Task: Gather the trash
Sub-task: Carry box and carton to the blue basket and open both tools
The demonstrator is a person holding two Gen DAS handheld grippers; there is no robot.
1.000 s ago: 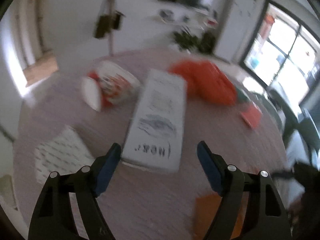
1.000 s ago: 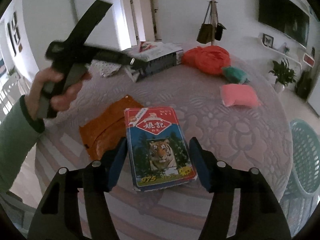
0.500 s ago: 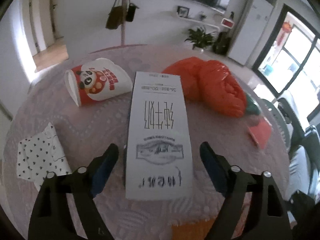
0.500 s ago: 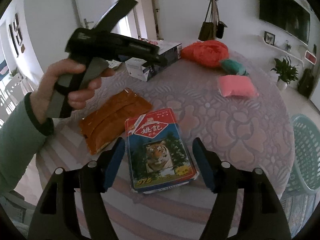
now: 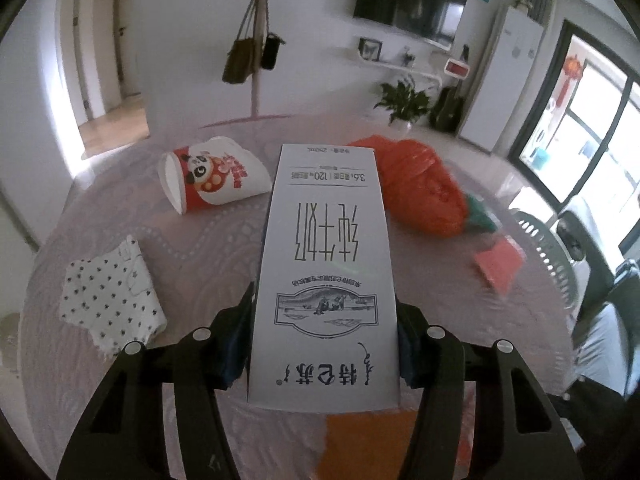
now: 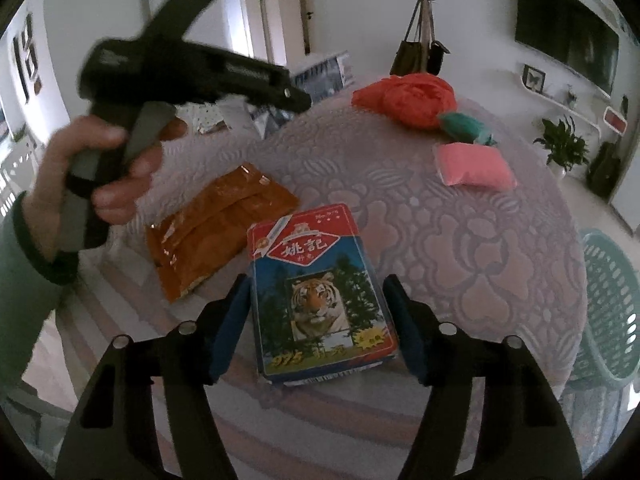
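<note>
Having closed in over the last second, the left gripper now has its jaws clamped on the long white printed milk carton lying on the lace-covered surface, ready for lifting, while the right gripper brackets the blue tiger-print card box, jaws open.

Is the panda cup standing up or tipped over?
Tipped over. The panda cup lies on its side on the table, open mouth facing left, beside the white carton.
</note>
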